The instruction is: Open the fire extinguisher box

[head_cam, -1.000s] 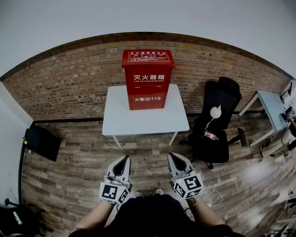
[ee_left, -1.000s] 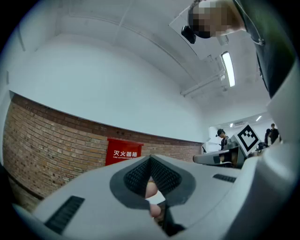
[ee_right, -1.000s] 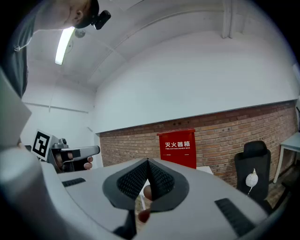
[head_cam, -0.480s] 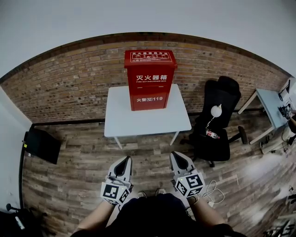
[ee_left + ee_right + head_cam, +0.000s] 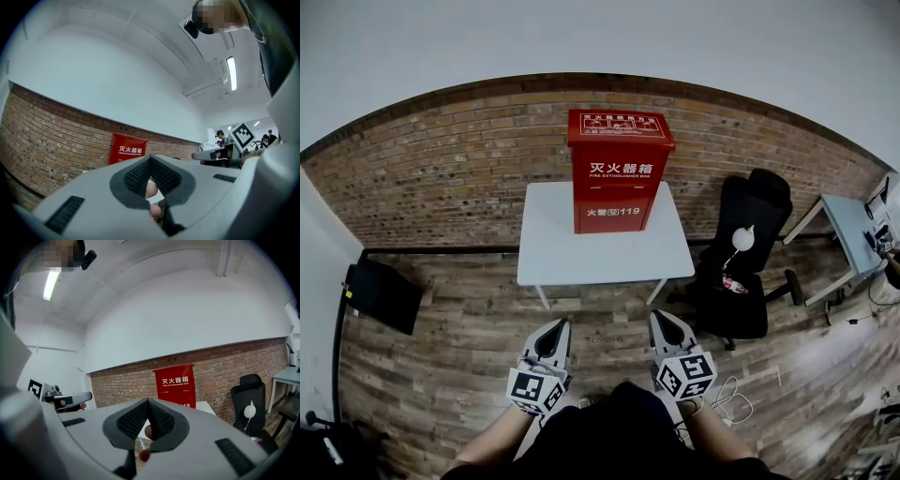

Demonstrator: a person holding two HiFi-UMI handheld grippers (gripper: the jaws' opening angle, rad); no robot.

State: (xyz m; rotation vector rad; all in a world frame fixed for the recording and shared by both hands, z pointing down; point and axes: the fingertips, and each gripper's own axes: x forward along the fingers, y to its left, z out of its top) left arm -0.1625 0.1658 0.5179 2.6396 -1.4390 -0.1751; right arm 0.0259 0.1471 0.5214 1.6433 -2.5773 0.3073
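A red fire extinguisher box (image 5: 619,171) with white lettering stands closed on a white table (image 5: 546,251) against the brick wall. It also shows in the left gripper view (image 5: 127,149) and the right gripper view (image 5: 176,382), far ahead. My left gripper (image 5: 553,333) and right gripper (image 5: 663,323) hang close to the person's body, well short of the table. Both are shut with nothing between the jaws.
A black office chair (image 5: 741,272) with a bottle on its seat stands right of the table. A grey desk (image 5: 848,225) is at the far right, a dark flat object (image 5: 382,292) on the wooden floor at the left. People stand in the background (image 5: 220,138).
The box and table have drawn slightly closer and shifted right in the head view as the person steps forward. Both grippers keep their pose and stay shut.
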